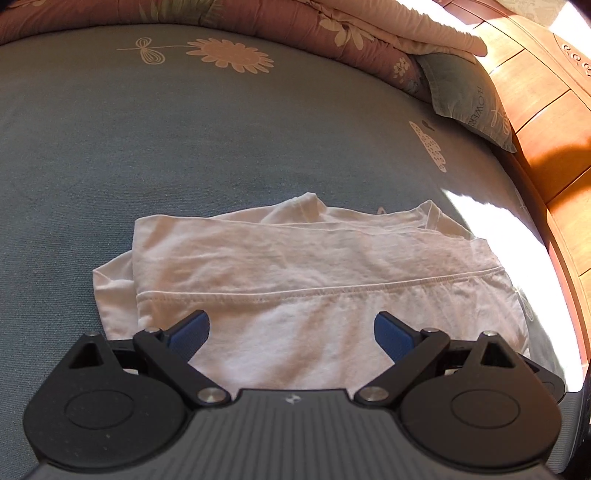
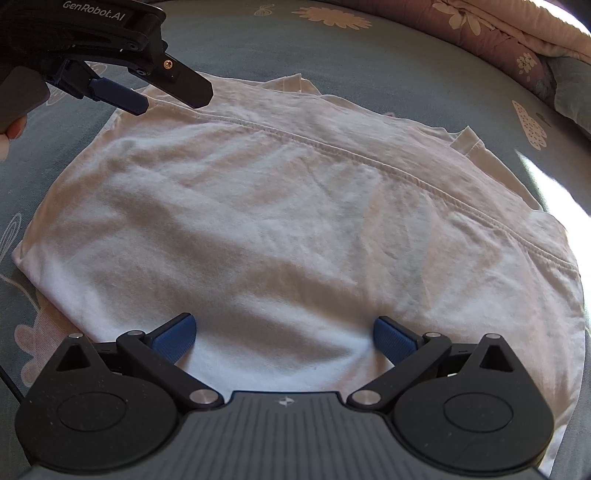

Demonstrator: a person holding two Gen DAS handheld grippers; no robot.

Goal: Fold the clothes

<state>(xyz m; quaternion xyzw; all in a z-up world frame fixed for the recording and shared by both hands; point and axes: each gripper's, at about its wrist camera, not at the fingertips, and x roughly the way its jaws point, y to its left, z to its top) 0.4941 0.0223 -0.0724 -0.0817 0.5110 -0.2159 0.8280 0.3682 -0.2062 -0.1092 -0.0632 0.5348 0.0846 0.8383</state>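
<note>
My left gripper [image 1: 291, 334] hangs with its blue-padded fingers spread wide, nothing between them, just over the near edge of the white cotton T-shirt [image 1: 314, 291]. The shirt lies folded in half on the grey-blue bedsheet with pale flower prints [image 1: 184, 155], its stitched hem running across the top layer and a sleeve edge sticking out at the far side. It sits toward the side of the bed where the orange wooden bed frame [image 1: 546, 122] runs, with a bright patch of sunlight just beside it.

My right gripper [image 2: 284, 338] is spread just as wide and grips nothing; its blue pads [image 2: 395, 338] hover above the near edge of the shirt [image 2: 277, 221], which fills most of this view. From here I see my other tongs [image 2: 170, 96] at the shirt's far left corner, tips apart, above the cloth; whether they touch it I cannot tell. A bit of my hand [image 2: 11, 136] shows behind the handle.

At the far edge of the bed lies a rolled mauve floral quilt [image 1: 258, 18], with a grey-green lettered pillow [image 1: 469, 99] next to it, against the frame.
</note>
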